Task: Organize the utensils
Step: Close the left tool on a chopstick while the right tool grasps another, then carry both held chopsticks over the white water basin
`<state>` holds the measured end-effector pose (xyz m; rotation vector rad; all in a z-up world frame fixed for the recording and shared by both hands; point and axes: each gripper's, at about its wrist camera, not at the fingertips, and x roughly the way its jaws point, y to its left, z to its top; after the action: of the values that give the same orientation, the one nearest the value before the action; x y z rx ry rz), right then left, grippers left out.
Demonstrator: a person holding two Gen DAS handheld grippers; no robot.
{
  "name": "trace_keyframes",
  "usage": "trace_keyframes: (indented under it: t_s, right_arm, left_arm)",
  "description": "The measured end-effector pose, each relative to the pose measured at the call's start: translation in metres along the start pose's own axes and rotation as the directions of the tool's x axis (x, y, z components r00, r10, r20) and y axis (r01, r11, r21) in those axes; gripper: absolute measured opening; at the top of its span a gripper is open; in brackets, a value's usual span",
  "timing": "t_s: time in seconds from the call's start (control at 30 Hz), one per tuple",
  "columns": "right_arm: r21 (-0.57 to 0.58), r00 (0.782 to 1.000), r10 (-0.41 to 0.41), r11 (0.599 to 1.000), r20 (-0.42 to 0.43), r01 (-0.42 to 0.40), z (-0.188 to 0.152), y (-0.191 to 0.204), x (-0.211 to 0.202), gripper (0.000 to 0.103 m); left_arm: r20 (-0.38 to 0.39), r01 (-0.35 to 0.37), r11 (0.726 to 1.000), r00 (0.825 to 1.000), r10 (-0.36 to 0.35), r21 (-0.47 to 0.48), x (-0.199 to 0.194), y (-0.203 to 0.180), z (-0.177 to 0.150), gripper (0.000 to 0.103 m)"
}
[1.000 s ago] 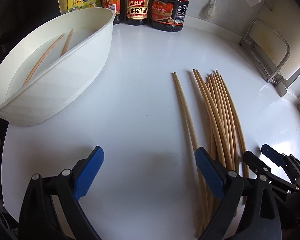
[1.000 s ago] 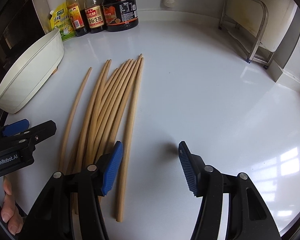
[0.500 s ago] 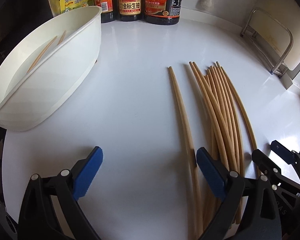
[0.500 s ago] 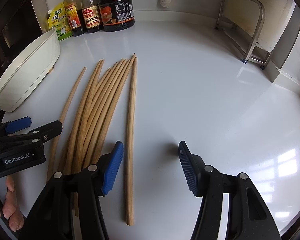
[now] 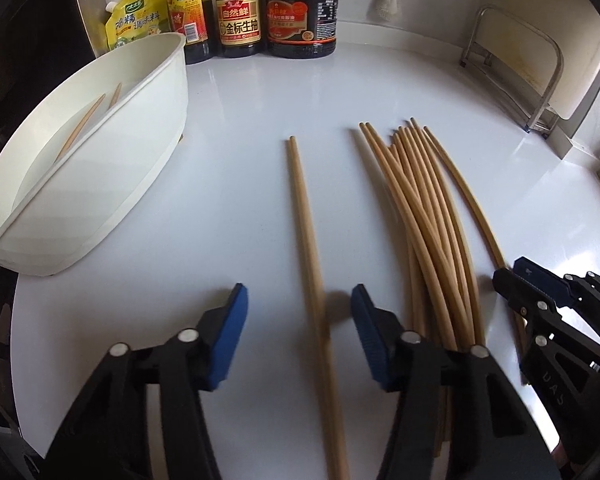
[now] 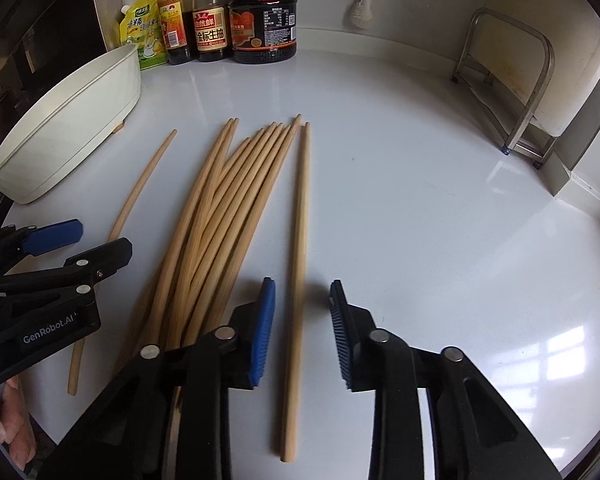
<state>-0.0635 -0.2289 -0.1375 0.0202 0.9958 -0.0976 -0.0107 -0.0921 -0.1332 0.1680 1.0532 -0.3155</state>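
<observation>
A bundle of several wooden chopsticks (image 5: pixel 424 216) lies on the white counter; it also shows in the right wrist view (image 6: pixel 228 208). One lone chopstick (image 5: pixel 306 232) lies left of the bundle, between the open jaws of my left gripper (image 5: pixel 298 312). Another lone chopstick (image 6: pixel 300 248) lies right of the bundle, between the open jaws of my right gripper (image 6: pixel 302 308). Neither gripper holds anything. A white oval tub (image 5: pixel 100 184) at the left holds two chopsticks (image 5: pixel 86 120). The tub also shows in the right wrist view (image 6: pixel 60 132).
Sauce bottles (image 5: pixel 300 8) and a yellow seasoning pouch (image 5: pixel 134 24) stand along the back wall. A metal rack (image 6: pixel 512 80) stands at the right by the wall. The counter's curved edge runs at the left and front.
Both grippers have shifted sideways, so each now straddles a lone chopstick. Both jaws have narrowed somewhat. The chopsticks themselves have not moved.
</observation>
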Motion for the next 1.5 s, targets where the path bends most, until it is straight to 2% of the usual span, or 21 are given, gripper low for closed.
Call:
trace_keyframes:
  t_s: [0.07, 0.1, 0.13, 0.3, 0.5, 0.67, 0.77, 0.93, 1.13, 1.3, 1.5]
  right_arm:
    - [-0.020, 1.000, -0.013, 1.000, 0.001, 0.013, -0.001, 0.004, -0.001, 0.007]
    - [-0.016, 1.000, -0.006, 1.000, 0.001, 0.006, -0.001, 0.004, -0.001, 0.006]
    - [-0.005, 1.000, 0.005, 1.000, -0.001, -0.005, -0.001, 0.003, -0.001, 0.006]
    - [0.070, 0.998, 0.057, 0.996, 0.002, -0.057, 0.002, -0.007, -0.007, 0.006]
    - [0.125, 0.995, 0.095, 0.988, 0.006, -0.095, 0.015, -0.011, -0.022, 0.006]
    - [0.133, 0.993, 0.114, 0.984, 0.044, -0.119, 0.039, -0.002, -0.045, 0.006]
    - [0.125, 0.988, 0.130, 0.982, 0.082, -0.140, 0.061, 0.012, -0.059, 0.006]
    - [0.086, 0.974, 0.180, 0.977, 0.136, -0.193, 0.107, 0.055, -0.067, 0.006]
    - [0.031, 0.946, 0.278, 0.957, 0.166, -0.287, 0.163, 0.125, -0.055, 0.006]
    - [-0.007, 0.933, 0.331, 0.943, 0.140, -0.333, 0.199, 0.185, -0.033, 0.006]
    - [-0.010, 0.939, 0.342, 0.940, 0.044, -0.342, 0.216, 0.235, 0.005, 0.006]
  left_arm:
    - [0.001, 0.009, 1.000, 1.000, -0.009, 0.005, -0.002, -0.002, -0.001, 0.015]
    - [-0.003, 0.017, 1.000, 1.000, -0.017, 0.005, -0.002, -0.002, -0.001, 0.009]
    - [-0.007, 0.023, 1.000, 1.000, -0.023, 0.005, -0.003, -0.002, -0.001, 0.008]
    - [-0.037, 0.062, 0.998, 0.997, -0.063, -0.015, -0.003, 0.003, 0.004, 0.007]
    - [-0.023, 0.102, 0.994, 0.994, -0.103, -0.024, -0.020, 0.011, 0.016, 0.007]
    - [0.014, 0.139, 0.990, 0.990, -0.138, -0.029, -0.044, 0.023, 0.039, 0.007]
    - [0.069, 0.132, 0.991, 0.989, -0.130, -0.027, -0.064, 0.038, 0.056, 0.007]
    - [0.145, 0.087, 0.995, 0.986, -0.079, -0.050, -0.088, 0.086, 0.089, 0.008]
    - [0.183, -0.004, 0.998, 0.983, 0.016, -0.068, -0.097, 0.157, 0.117, 0.008]
    - [0.134, -0.029, 0.994, 0.990, 0.043, -0.106, -0.078, 0.213, 0.129, 0.008]
    - [0.066, -0.020, 0.990, 0.997, 0.029, -0.138, -0.043, 0.252, 0.135, 0.008]
